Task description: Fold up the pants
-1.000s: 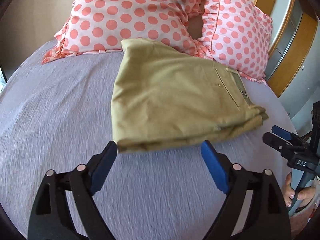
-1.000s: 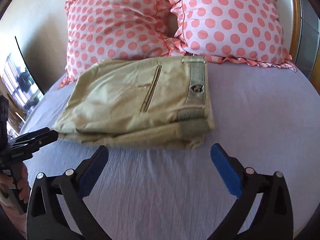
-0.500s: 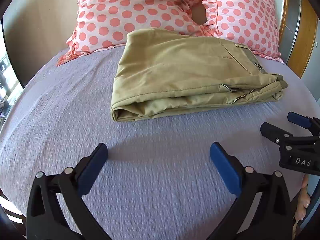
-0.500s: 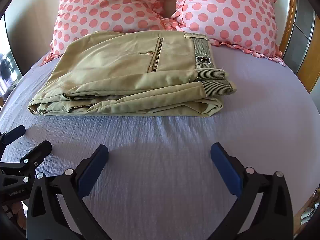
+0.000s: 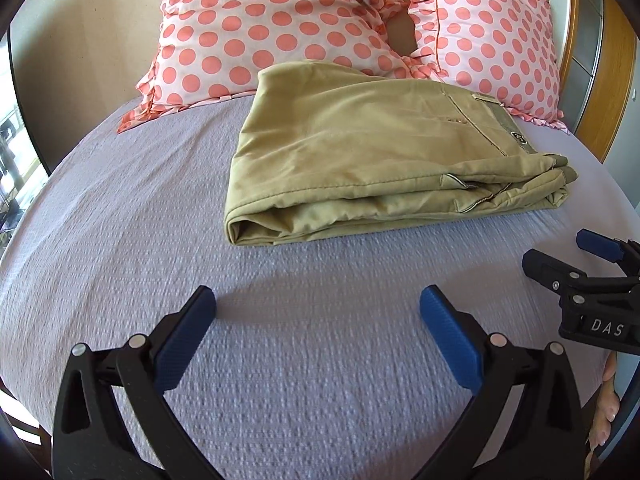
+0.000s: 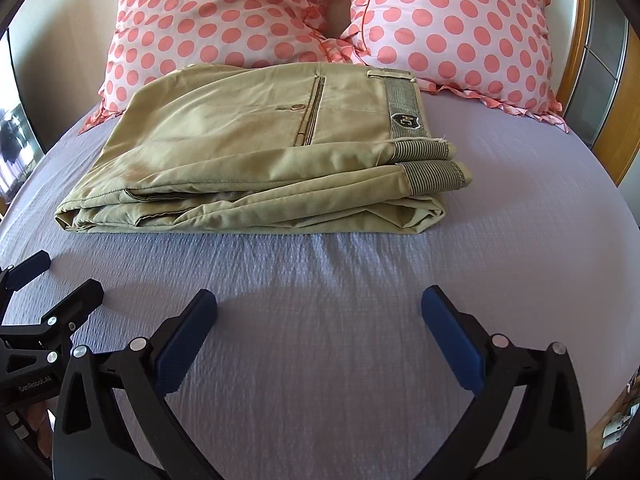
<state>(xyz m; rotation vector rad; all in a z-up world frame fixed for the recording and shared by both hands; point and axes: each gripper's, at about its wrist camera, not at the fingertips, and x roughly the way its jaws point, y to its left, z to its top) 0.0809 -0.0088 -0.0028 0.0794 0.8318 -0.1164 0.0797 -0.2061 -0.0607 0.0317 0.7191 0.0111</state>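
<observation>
Khaki pants (image 5: pixel 360 160) lie folded in a flat stack on the lilac bedspread (image 5: pixel 120 240), their striped waistband to the right; they also show in the right wrist view (image 6: pixel 248 160). My left gripper (image 5: pixel 318 304) is open and empty, hovering over the bedspread a short way in front of the pants. My right gripper (image 6: pixel 319 308) is open and empty too, also in front of the pants. Each gripper shows at the edge of the other's view: the right one (image 5: pixel 568 256) and the left one (image 6: pixel 56 280).
Two pink pillows with coral dots (image 6: pixel 224 12) (image 6: pixel 464 28) lean at the head of the bed behind the pants. A wooden headboard and door frame (image 6: pixel 612 128) stand at the right. The bed edge curves off at the left.
Both grippers have pulled back from the pants towards the near side of the bed and now sit lower. The pants have not moved.
</observation>
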